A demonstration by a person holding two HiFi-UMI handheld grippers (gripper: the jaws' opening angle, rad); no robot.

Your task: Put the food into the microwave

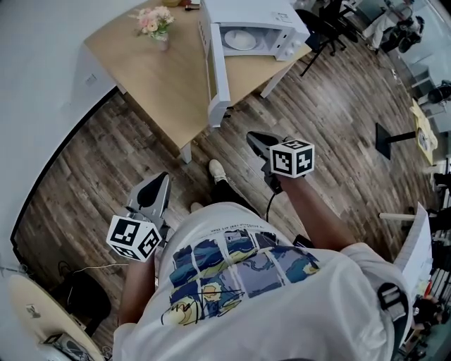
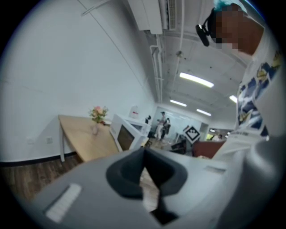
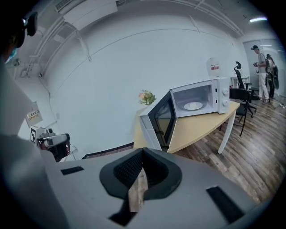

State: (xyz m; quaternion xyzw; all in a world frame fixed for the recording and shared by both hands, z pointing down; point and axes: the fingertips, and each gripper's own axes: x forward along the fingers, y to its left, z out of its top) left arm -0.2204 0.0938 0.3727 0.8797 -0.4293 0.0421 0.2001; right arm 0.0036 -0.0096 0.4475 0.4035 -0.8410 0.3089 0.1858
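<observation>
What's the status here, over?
Left claw shut, empty; right claw shut, empty. White boxy microwave on light wooden table: door open, white round plate inside, no food seen. Only its open door juts out.

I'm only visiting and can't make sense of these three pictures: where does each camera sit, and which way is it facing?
Head view: on the person's head, facing steeply down at the floor; shows the shirt, arms, left gripper and right gripper.
Left gripper view: on the left gripper, looking along its closed jaws at the table; shirt at right.
Right gripper view: on the right gripper, looking along its closed jaws at the open microwave; shirt at left.
Shared: all three show the table, microwave and flowers.
</observation>
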